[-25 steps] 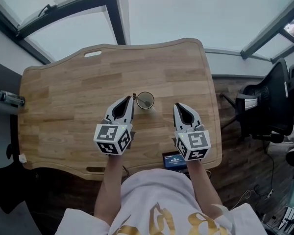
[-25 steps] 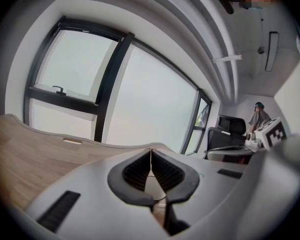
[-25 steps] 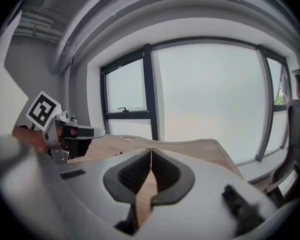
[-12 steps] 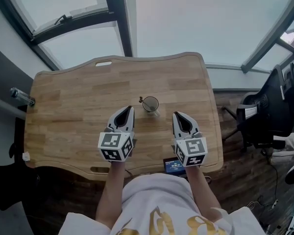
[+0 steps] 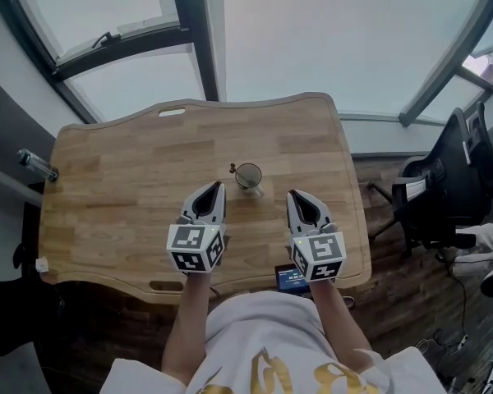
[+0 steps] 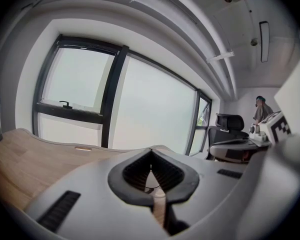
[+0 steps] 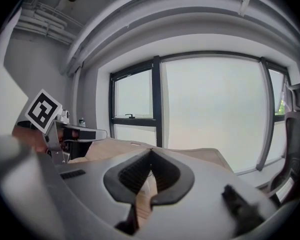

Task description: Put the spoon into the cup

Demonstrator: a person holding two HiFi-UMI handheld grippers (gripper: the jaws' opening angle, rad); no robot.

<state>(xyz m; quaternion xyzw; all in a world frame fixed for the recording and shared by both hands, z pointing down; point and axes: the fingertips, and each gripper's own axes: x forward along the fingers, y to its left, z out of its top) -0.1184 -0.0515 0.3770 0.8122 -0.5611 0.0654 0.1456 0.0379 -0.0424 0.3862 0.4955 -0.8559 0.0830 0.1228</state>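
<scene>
A small dark cup (image 5: 248,175) stands on the wooden table (image 5: 131,179) near its middle. The thin handle of the spoon (image 5: 232,169) pokes up at the cup's left rim, with the rest inside. My left gripper (image 5: 216,186) hovers just left of and nearer than the cup, jaws shut with nothing between them. My right gripper (image 5: 292,194) is to the cup's right and nearer, also shut and empty. In the left gripper view the pads meet at the left gripper (image 6: 150,170) tips. The right gripper (image 7: 151,168) shows the same in its own view.
A small device with a lit screen (image 5: 292,277) lies at the table's near edge, under my right hand. A bottle (image 5: 33,164) sits off the table's left end. A black office chair (image 5: 440,191) stands to the right. Large windows run behind the table.
Both grippers have drawn back toward me, away from the cup; the left one was right beside the spoon handle a second ago. The head view has shifted. Both jaws stay shut.
</scene>
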